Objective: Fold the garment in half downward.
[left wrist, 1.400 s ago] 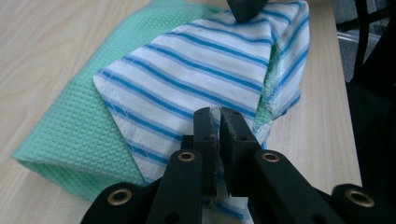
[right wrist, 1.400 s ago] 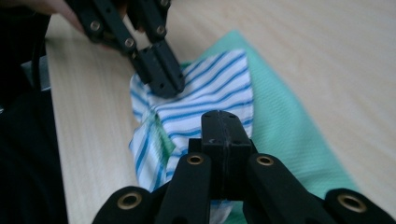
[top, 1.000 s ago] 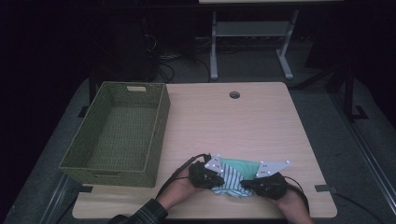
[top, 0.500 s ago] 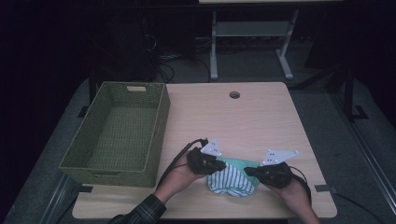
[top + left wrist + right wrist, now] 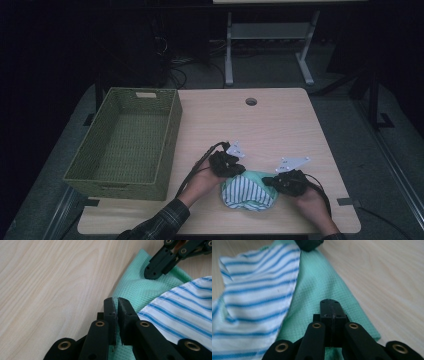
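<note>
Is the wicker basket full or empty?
Empty. The high view looks straight into the green wicker basket at the table's left and shows only its bare woven floor; the cloths lie outside it on the table.

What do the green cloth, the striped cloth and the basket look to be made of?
Green cloth: matte woven fabric, a fine waffle-like grid texture, perhaps cotton or microfibre. Striped cloth: thin, soft white fabric with blue stripes and a stitched edge. Basket: olive woven strands, wicker or paper rope, hard to tell which.

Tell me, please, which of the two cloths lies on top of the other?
The white cloth with blue stripes lies on top; the plain mint-green waffle-weave cloth lies beneath it, flat on the table.
</note>
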A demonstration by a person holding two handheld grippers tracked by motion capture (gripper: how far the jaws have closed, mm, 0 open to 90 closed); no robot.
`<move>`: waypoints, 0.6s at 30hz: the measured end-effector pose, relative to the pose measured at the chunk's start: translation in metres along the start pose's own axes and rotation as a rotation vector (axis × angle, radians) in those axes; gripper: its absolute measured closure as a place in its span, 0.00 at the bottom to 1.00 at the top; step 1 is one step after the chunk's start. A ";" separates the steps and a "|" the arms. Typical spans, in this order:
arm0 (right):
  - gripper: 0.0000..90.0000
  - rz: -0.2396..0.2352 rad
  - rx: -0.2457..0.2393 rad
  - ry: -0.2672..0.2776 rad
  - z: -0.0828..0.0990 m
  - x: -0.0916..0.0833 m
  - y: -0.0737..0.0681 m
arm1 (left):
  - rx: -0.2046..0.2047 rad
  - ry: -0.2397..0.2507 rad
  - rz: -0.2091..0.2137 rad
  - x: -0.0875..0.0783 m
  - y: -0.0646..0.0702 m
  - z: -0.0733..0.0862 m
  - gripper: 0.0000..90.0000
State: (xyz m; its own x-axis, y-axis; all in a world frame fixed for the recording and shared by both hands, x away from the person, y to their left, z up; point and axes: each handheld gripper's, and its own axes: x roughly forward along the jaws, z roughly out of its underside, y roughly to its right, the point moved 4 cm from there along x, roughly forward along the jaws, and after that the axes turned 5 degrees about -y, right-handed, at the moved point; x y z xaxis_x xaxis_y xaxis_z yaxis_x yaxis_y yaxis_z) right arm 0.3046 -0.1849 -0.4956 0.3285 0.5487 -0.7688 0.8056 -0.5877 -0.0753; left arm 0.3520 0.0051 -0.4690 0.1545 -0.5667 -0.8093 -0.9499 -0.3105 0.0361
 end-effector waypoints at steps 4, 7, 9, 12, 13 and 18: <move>1.00 -0.003 0.009 -0.006 0.002 0.002 -0.002 | 0.001 -0.019 -0.007 0.005 0.000 0.005 0.95; 1.00 -0.006 0.017 -0.007 0.003 0.002 -0.002 | 0.026 -0.049 -0.027 0.011 -0.001 0.011 0.98; 1.00 0.000 0.012 -0.007 0.003 0.002 -0.002 | 0.023 -0.035 -0.023 0.013 -0.001 0.013 0.99; 1.00 0.008 0.009 -0.005 0.003 0.002 -0.003 | 0.049 -0.042 -0.045 0.013 0.001 0.013 0.99; 1.00 0.006 0.009 -0.003 0.003 0.002 -0.003 | 0.045 -0.038 -0.046 0.013 0.001 0.013 0.99; 1.00 -0.015 0.024 0.002 0.002 0.001 -0.001 | 0.000 0.015 -0.018 0.004 -0.001 0.009 0.99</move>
State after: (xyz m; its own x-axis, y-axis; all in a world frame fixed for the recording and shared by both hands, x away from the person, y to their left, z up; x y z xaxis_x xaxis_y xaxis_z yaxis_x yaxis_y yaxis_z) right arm 0.3029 -0.1849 -0.4978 0.3179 0.5586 -0.7661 0.7984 -0.5936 -0.1015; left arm 0.3506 0.0104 -0.4776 0.1759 -0.5722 -0.8010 -0.9467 -0.3213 0.0215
